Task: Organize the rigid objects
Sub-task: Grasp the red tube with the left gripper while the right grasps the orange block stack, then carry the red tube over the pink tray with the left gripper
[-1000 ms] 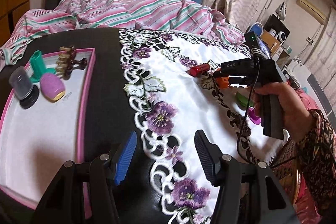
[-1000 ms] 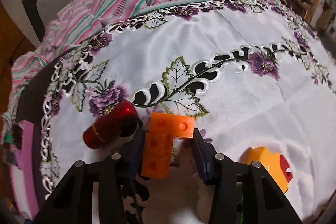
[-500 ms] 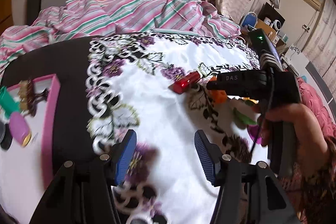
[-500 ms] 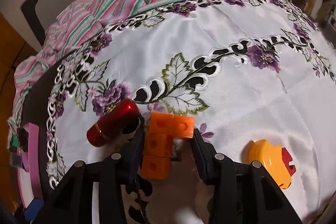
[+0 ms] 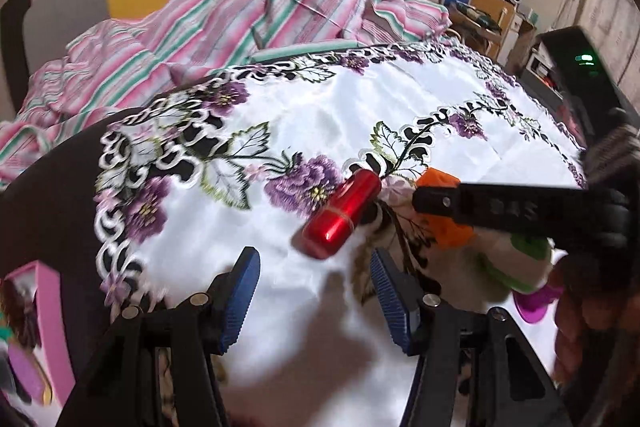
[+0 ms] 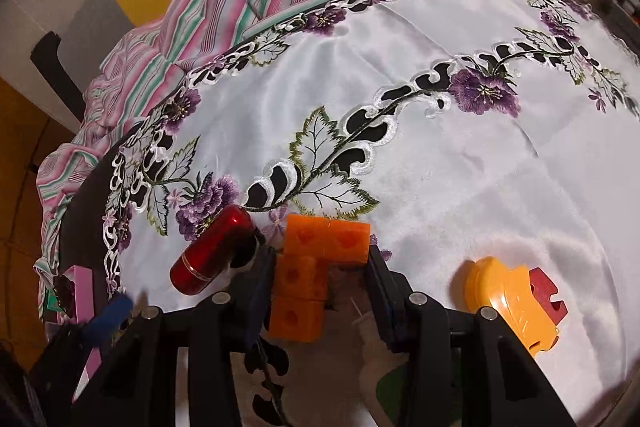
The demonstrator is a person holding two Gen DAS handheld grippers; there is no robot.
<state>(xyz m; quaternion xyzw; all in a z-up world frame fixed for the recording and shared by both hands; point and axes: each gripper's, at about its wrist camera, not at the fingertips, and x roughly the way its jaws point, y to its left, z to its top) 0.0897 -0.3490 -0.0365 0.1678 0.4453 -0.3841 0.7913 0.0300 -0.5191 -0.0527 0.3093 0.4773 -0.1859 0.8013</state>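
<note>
A red cylinder [image 5: 340,213] lies on the embroidered white tablecloth [image 5: 320,107]. My left gripper [image 5: 314,289] is open and empty, just in front of the cylinder. My right gripper [image 6: 320,287] has its jaws around an orange L-shaped block [image 6: 312,267], touching it on both sides. The red cylinder also shows in the right wrist view [image 6: 212,257], left of the block. In the left wrist view the right gripper's finger [image 5: 500,203] covers part of the orange block [image 5: 440,181].
A pink-rimmed tray [image 5: 52,327] with small items sits at the far left. A yellow piece [image 6: 508,299] and a red piece [image 6: 546,295] lie right of the block. Green [image 5: 516,259] and purple [image 5: 534,303] objects lie near the person's hand. Striped fabric [image 5: 240,15] is piled behind.
My left gripper has swung right from the tray toward the red cylinder. The right gripper has narrowed onto the orange block, which has stayed in place.
</note>
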